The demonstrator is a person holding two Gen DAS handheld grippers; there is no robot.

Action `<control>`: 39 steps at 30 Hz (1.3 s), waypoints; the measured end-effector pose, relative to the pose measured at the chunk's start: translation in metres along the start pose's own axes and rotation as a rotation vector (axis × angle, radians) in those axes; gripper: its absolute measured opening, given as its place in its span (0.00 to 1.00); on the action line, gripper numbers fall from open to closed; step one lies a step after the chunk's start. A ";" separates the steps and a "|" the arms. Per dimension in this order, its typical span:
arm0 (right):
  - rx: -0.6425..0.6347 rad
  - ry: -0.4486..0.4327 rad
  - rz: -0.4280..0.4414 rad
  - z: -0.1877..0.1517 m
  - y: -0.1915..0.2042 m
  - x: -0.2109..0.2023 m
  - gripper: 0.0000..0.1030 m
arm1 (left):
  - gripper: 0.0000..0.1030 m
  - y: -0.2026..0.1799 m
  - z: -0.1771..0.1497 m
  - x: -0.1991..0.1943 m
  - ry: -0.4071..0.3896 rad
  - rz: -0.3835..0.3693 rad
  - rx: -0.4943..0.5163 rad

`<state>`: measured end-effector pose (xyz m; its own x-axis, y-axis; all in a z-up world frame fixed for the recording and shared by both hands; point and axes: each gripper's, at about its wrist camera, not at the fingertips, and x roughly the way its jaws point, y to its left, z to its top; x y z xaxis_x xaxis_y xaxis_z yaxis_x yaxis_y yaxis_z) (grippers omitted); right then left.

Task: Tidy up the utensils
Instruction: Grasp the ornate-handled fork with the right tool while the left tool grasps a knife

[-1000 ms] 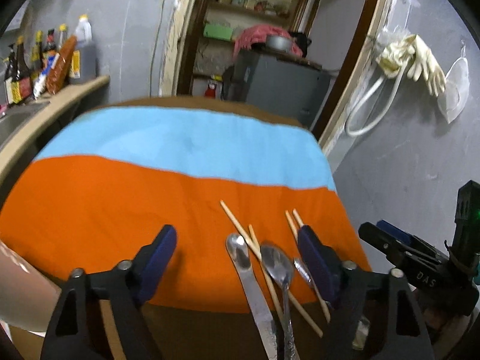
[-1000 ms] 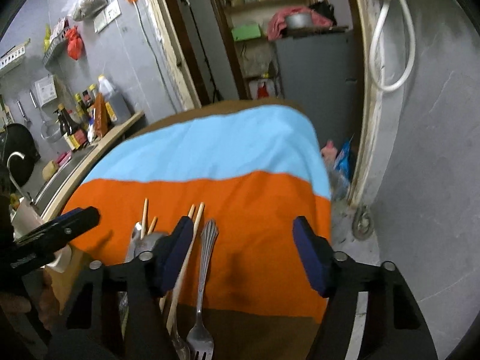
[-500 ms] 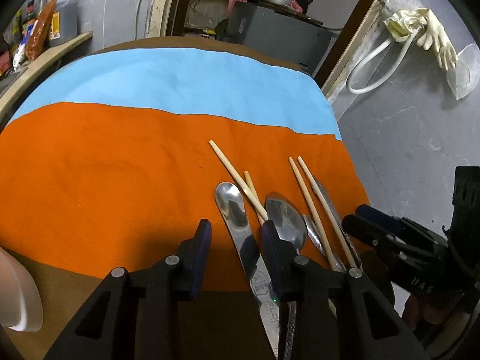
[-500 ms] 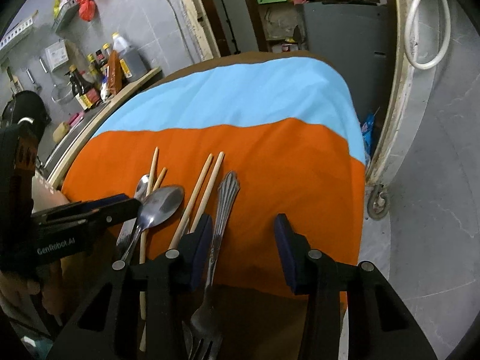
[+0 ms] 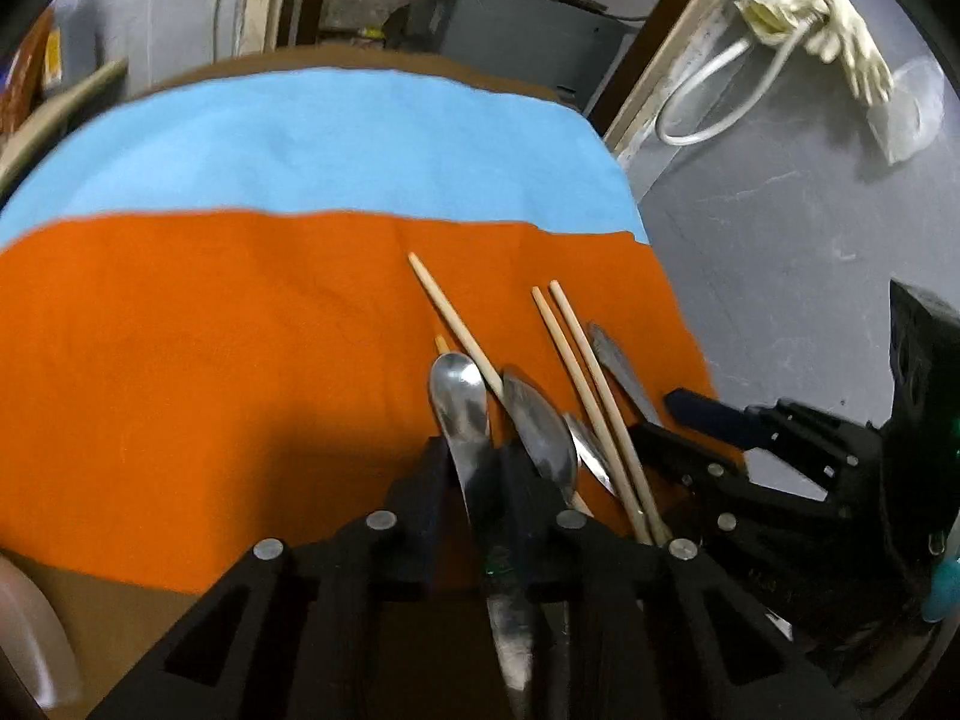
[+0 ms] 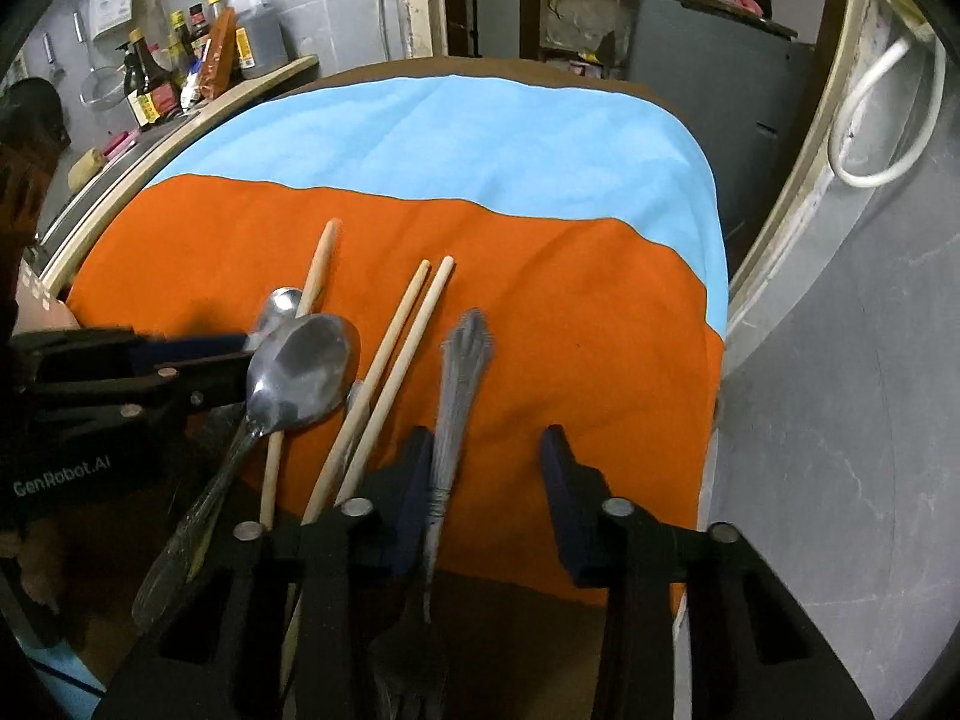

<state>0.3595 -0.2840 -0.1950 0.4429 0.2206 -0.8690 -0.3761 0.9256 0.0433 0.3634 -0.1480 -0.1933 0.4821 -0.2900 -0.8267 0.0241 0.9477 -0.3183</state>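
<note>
Utensils lie in a loose row at the near right of an orange and blue cloth (image 5: 210, 360). My left gripper (image 5: 475, 450) is closing, its pads against the sides of a butter knife (image 5: 459, 396). Beside the knife are a large spoon (image 5: 540, 432), a single chopstick (image 5: 456, 324) and a chopstick pair (image 5: 588, 390). My right gripper (image 6: 486, 438) is also closing; the ornate fork handle (image 6: 462, 372) lies between its fingers, close to the left one, with a wide gap to the right one. The spoon (image 6: 300, 372) and the chopstick pair (image 6: 396, 372) sit left of the fork.
The cloth (image 6: 480, 138) covers a round brown table whose right edge drops to a grey floor. Sauce bottles (image 6: 180, 72) stand on a counter at far left. Behind the table is a grey cabinet (image 6: 708, 78). A white hose (image 6: 870, 120) and rubber gloves (image 5: 828, 30) hang on the right wall.
Both grippers tilted down toward the utensils and their jaws narrowed. The left came to bracket the knife; the right shifted so the fork handle lies between its fingers.
</note>
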 end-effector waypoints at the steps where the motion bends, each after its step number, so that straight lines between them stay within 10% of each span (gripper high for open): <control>1: 0.015 0.007 0.009 0.000 -0.001 -0.002 0.20 | 0.13 -0.002 -0.001 -0.001 0.004 0.002 0.007; 19: 0.074 0.106 -0.014 0.005 0.001 -0.002 0.07 | 0.07 0.003 -0.012 -0.016 0.023 -0.029 -0.073; 32: 0.334 -0.123 0.140 -0.025 -0.014 -0.058 0.07 | 0.05 0.018 -0.032 -0.090 -0.206 -0.086 -0.074; 39: 0.352 -0.140 0.168 -0.044 -0.003 -0.063 0.07 | 0.06 0.019 -0.037 -0.095 -0.196 -0.086 -0.029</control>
<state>0.2973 -0.3139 -0.1622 0.5147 0.3947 -0.7611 -0.1621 0.9165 0.3656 0.2859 -0.1071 -0.1383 0.6405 -0.3355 -0.6908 0.0487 0.9155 -0.3994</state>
